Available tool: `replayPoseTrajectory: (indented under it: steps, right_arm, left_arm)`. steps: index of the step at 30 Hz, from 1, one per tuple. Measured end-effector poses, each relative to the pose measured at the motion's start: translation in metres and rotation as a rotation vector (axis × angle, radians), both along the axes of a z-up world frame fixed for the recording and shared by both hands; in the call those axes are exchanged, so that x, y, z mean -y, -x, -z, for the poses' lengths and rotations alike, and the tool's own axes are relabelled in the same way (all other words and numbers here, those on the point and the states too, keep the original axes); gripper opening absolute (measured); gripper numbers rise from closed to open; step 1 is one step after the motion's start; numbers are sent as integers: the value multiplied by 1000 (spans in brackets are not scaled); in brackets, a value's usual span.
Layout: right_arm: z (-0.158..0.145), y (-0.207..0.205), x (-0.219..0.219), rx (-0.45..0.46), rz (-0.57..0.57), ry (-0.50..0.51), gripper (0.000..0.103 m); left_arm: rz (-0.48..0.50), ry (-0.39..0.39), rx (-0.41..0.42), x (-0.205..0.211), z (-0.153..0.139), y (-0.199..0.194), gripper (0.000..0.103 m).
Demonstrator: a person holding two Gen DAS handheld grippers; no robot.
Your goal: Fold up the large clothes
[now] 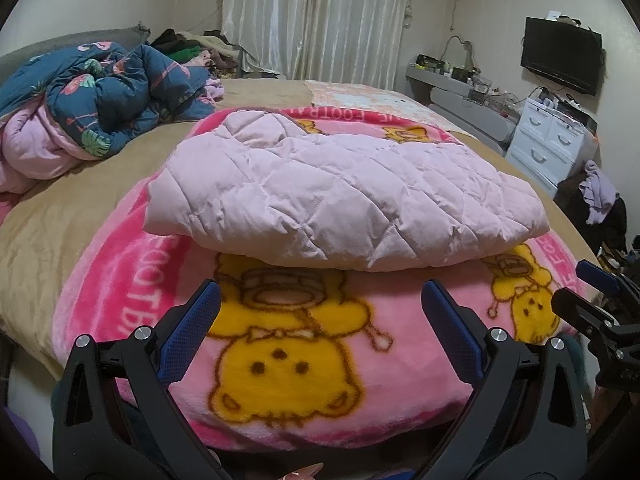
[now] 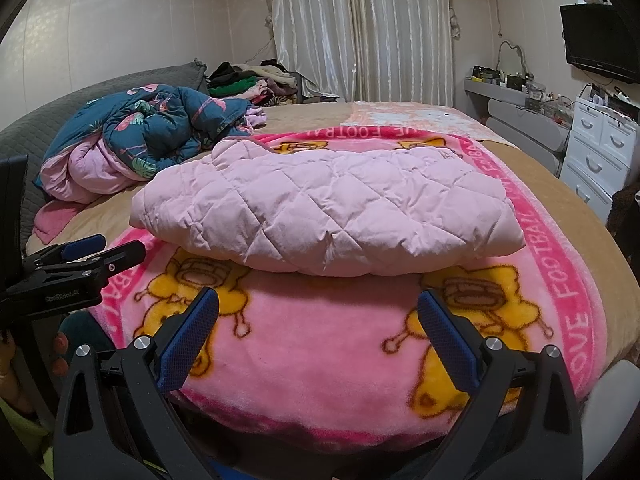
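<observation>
A pale pink quilted jacket [image 1: 340, 196] [image 2: 332, 216] lies folded into a thick bundle on a pink cartoon blanket [image 1: 280, 360] [image 2: 320, 352] on the bed. My left gripper [image 1: 320, 300] is open, held above the blanket's near edge, a short way in front of the bundle and apart from it. My right gripper [image 2: 318, 308] is open too, at about the same distance from the bundle. Nothing is between either pair of blue pads. The right gripper also shows at the right edge of the left wrist view [image 1: 580, 288], and the left gripper at the left edge of the right wrist view [image 2: 116, 246].
A crumpled blue flamingo-print quilt [image 1: 100, 100] [image 2: 152, 128] lies at the bed's far left, with a pile of clothes [image 2: 248, 76] behind it. White drawers [image 1: 552, 140] [image 2: 600, 152], a wall television [image 1: 560, 54] and a cluttered shelf stand to the right. Curtains [image 2: 360, 28] hang at the back.
</observation>
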State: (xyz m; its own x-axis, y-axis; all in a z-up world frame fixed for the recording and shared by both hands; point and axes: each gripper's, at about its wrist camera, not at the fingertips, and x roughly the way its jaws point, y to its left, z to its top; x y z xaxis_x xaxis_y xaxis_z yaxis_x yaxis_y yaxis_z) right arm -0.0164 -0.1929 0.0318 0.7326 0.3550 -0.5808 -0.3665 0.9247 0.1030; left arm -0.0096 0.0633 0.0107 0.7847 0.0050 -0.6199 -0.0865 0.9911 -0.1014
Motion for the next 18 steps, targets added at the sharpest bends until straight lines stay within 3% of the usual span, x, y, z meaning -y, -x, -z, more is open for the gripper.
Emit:
replayPoseTrajectory:
  steps: [10,15,18]
  right_arm:
    - [0,-4,11,-2,39,-5,99]
    - [-2,-18,70,25,190,-15,99]
    - [11,-32,152,27,429,15,99]
  left_arm:
    - [-35,35,-35,-20,8,-3,94]
    - [-218,23,-74,-95,17,-25,94]
    - [-395,-39,-83,-173,21,-42,94]
